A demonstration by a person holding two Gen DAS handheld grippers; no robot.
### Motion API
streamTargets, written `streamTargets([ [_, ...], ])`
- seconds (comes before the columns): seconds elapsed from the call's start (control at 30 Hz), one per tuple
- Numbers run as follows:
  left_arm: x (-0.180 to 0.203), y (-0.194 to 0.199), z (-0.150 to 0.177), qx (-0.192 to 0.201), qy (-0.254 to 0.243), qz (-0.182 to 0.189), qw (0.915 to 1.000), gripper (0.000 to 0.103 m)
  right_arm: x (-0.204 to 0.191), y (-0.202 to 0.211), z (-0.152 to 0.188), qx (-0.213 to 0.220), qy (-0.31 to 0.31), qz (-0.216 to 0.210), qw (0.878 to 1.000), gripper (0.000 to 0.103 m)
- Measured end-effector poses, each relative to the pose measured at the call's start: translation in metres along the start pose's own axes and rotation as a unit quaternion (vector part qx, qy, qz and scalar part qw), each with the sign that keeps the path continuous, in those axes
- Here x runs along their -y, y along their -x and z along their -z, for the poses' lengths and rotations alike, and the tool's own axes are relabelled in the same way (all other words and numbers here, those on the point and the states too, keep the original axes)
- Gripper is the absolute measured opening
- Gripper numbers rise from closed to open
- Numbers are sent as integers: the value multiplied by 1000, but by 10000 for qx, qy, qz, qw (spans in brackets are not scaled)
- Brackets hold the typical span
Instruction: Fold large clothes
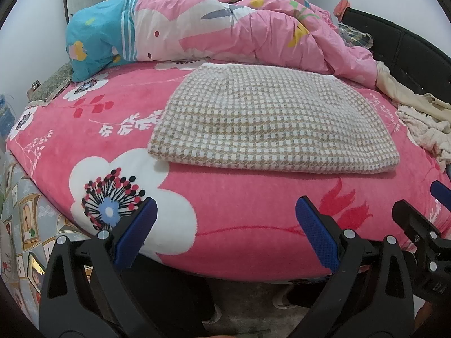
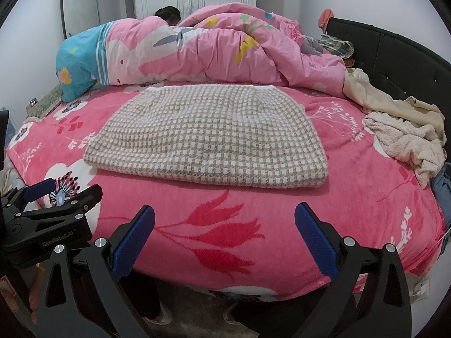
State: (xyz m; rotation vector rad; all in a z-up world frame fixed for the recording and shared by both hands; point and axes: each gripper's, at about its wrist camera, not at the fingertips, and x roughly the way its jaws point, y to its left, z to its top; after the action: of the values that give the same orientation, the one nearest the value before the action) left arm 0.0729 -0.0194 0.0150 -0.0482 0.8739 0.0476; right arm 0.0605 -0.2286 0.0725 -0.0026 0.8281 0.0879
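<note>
Pink floral bedspread [image 2: 253, 219] bears folded checked garment [image 2: 208, 140] before rumpled duvet [image 2: 197, 56].

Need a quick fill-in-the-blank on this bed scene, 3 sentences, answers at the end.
1. The checked garment lies folded on the ______ floral bedsheet.
2. Both the left gripper and the right gripper are ______, holding nothing.
3. The heap of cream clothes lies beside the garment on the side of the ______ gripper.

Answers: pink; open; right
</note>
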Motion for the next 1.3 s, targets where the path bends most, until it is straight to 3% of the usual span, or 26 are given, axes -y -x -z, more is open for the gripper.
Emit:
streamTargets([
  [1.3, 1, 0, 3, 50, 33, -37, 10000, 95, 0, 2, 2, 1, 16, 10, 10000, 97],
])
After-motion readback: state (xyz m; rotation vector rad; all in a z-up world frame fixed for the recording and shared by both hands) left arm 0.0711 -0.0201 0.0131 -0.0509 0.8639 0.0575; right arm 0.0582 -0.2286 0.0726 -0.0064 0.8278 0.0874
